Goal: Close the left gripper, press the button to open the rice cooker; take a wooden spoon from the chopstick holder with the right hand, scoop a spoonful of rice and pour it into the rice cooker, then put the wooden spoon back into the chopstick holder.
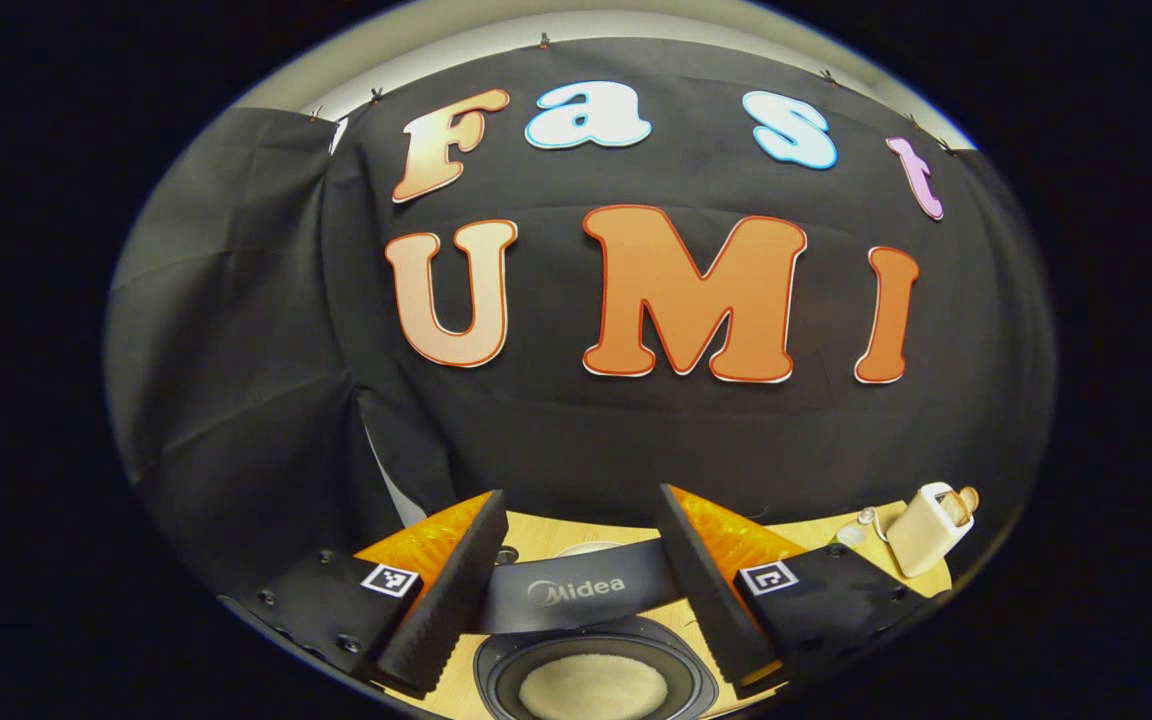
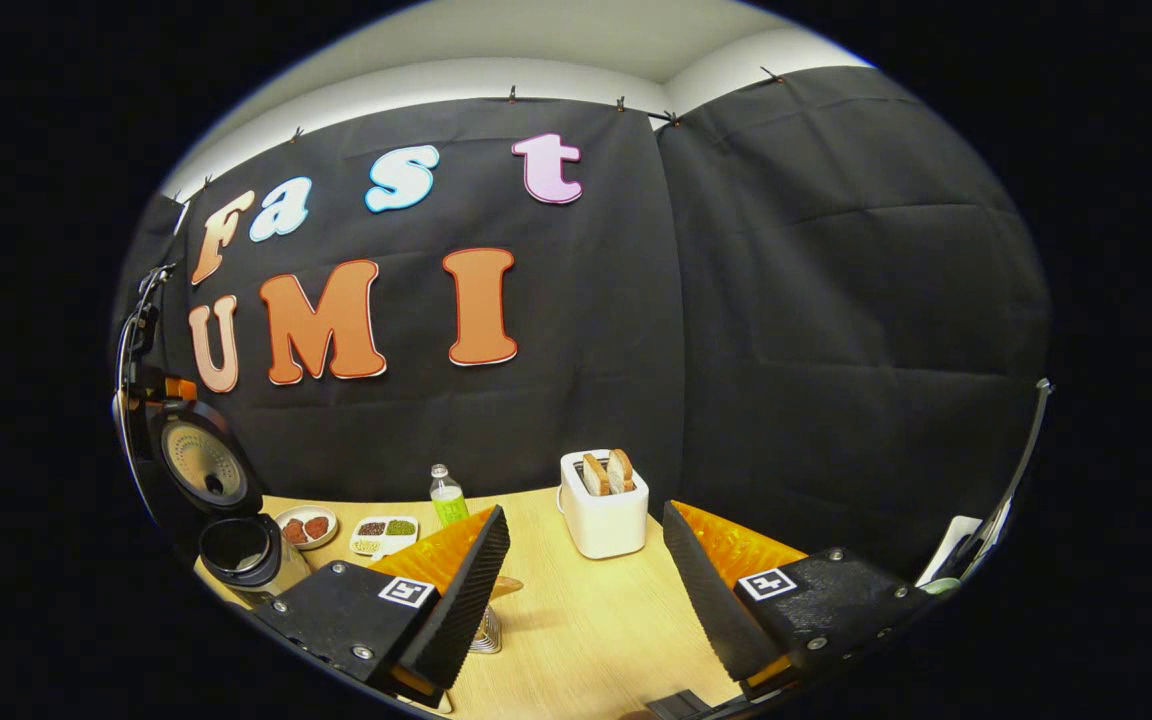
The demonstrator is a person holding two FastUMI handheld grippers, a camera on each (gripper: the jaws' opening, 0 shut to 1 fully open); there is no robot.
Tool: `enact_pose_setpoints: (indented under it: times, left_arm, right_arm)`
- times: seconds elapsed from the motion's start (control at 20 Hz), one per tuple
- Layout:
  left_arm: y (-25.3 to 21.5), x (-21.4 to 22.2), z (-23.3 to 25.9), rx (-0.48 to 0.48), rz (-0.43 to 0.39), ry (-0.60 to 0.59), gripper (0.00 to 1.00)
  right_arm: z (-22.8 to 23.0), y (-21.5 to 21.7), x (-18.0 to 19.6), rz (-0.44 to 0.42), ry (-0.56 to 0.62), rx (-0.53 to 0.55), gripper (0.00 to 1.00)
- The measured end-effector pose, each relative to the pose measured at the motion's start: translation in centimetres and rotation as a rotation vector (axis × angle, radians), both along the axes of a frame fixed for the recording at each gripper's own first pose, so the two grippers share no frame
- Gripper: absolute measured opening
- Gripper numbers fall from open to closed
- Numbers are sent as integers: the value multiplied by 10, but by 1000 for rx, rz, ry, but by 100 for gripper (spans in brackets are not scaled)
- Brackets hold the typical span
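In the left gripper view, the left gripper has its fingers spread wide with nothing between them, poised above the dark, round rice cooker on the pale wooden table. The cooker's lid is up. The open pot sits just below and between the fingertips, and a layer of white rice lies inside it. A dark curved handle band crosses the gap between the two fingers, just beyond the pot. Far off to this gripper's right stands a cream toaster.

In the right gripper view, the right gripper is likewise spread apart and empty, hovering over the table. Just beside its left finger, low down, a thin wire chopstick holder peeks out, with what may be the tip of a wooden spoon above it, though the finger hides most of both. Ahead, between the fingers, stands the toaster with two slices of toasted bread in its slots. Farther to the left are a small bottle with green liquid, a white divided tray of beans, a round dish, and the rice cooker with its round lid raised.
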State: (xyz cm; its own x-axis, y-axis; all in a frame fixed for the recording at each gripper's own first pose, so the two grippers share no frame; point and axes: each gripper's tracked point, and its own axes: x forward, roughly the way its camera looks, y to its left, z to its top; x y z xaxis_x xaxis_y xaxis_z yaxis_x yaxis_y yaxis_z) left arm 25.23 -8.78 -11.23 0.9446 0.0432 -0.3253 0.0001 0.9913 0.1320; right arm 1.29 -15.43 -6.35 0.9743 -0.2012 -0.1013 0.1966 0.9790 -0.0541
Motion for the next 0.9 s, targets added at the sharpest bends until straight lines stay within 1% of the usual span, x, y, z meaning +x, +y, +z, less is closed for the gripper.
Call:
enact_pose_setpoints:
  times: [0.05,0.2,0.25,0.4,0.5,0.55,0.6,0.7,0.75,0.8,0.9]
  left_arm:
    - [0,-5,-1,3,-1,-3,100]
    - [-4,-18,-3,9,-6,-16,99]
    - [-5,-27,-4,8,-5,-18,100]
    - [-13,-54,-15,-4,-23,-7,100]
    - [-18,-75,-29,-29,-41,33,100]
    - [-19,-86,-37,-45,-41,52,98]
    - [-19,-97,-43,-53,-40,66,98]
    - [-21,-117,-57,-61,-38,71,98]
    - [-22,-126,-66,-62,-34,73,100]
    - [-24,-136,-75,-61,-31,76,99]
    - [-25,-153,-99,-64,-20,91,100]
  right_arm:
    - [0,2,0,4,0,5,95]
    - [4,11,0,29,-11,-12,95]
    - [6,15,0,43,-14,-16,95]
    - [7,20,0,72,-17,-22,95]
    - [7,24,2,93,-16,-20,95]
    - [8,26,3,102,-17,-17,95]
    - [7,27,4,113,-16,-15,95]
    - [6,30,5,130,-14,-17,95]
    - [5,30,6,136,-10,-20,95]
    - [3,30,7,140,-4,-23,95]
    - [-1,30,7,148,5,-24,95]
